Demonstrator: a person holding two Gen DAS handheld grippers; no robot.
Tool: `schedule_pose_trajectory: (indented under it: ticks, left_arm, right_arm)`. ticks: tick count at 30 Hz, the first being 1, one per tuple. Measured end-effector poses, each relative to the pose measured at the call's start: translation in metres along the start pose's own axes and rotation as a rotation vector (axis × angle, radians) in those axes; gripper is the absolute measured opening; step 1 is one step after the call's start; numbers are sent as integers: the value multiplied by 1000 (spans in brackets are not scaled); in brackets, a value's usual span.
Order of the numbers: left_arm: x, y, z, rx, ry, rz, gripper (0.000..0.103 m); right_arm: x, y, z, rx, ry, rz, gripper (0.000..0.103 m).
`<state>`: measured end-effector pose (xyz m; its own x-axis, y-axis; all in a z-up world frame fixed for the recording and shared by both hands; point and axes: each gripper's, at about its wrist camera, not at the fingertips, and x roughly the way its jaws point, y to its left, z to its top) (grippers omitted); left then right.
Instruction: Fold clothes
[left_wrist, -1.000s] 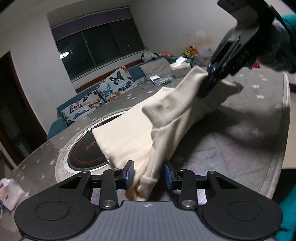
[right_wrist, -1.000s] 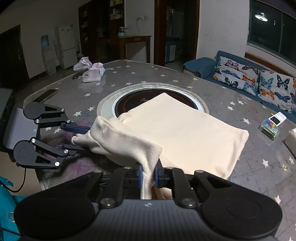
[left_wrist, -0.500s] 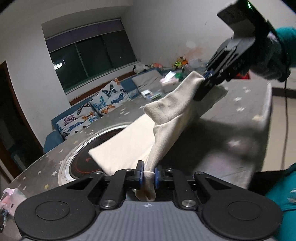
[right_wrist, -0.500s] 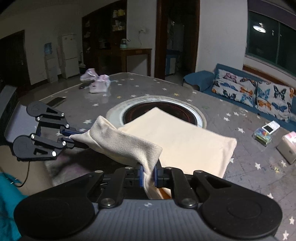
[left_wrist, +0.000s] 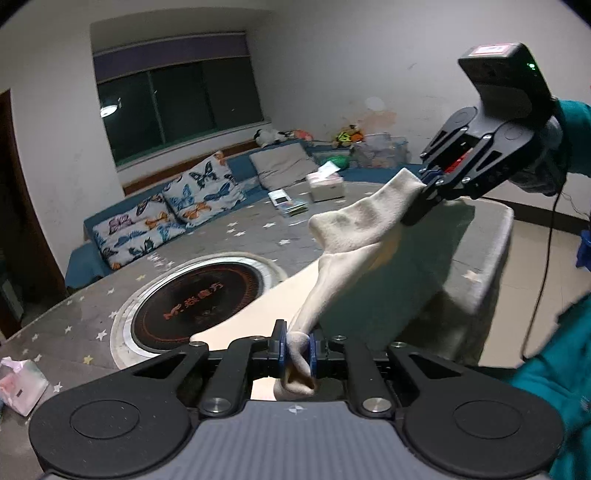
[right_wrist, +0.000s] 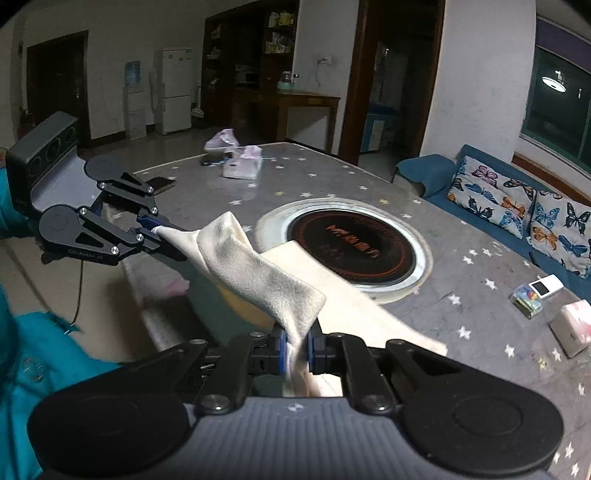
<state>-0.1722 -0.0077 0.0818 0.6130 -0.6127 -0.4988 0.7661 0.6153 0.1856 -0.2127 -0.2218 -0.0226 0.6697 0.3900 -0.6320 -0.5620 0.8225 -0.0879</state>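
Both the left gripper (left_wrist: 297, 350) and right gripper (right_wrist: 296, 341) pinched the cream fleece garment (right_wrist: 258, 273) above the tabletop's (right_wrist: 461, 236) near edge; best kept taut and level, 2 corners together.

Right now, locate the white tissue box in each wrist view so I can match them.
Left wrist view: the white tissue box sits upper centre, on the table's far edge by the sofa.
Right wrist view: it sits at the right edge, lower down.
Shared landmark: the round black cooktop, set in the table.
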Motion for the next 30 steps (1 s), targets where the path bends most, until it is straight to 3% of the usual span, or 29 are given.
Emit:
schedule_pose_trajectory:
  ticks: [7, 13, 15, 17, 20, 25, 30]
  left_arm:
    - [66, 50, 14, -77, 62, 13, 13]
    - [128, 81, 8, -154, 139, 88, 13]
    - [142, 88, 3, -191, 161, 113, 16]
    - [148, 94, -1, -224, 176, 131, 23]
    - [147, 98, -5, -236, 178, 166, 30]
    - [130, 109, -4, -289, 161, 242, 33]
    - [111, 107, 2, -354, 106, 275, 33]
  right_arm:
    - [59, -55, 23, 32, 56, -32, 9]
    - [134, -92, 20, 108, 130, -77, 10]
    - [149, -96, 10, 151, 145, -92, 11]
    - [162, -101, 0, 197, 159, -104, 20]
    - [160, -111, -11, 276, 134, -137, 28]
    - [125, -126, -23, 378, 57, -213, 28]
    - [96, -126, -42, 408, 65, -219, 28]
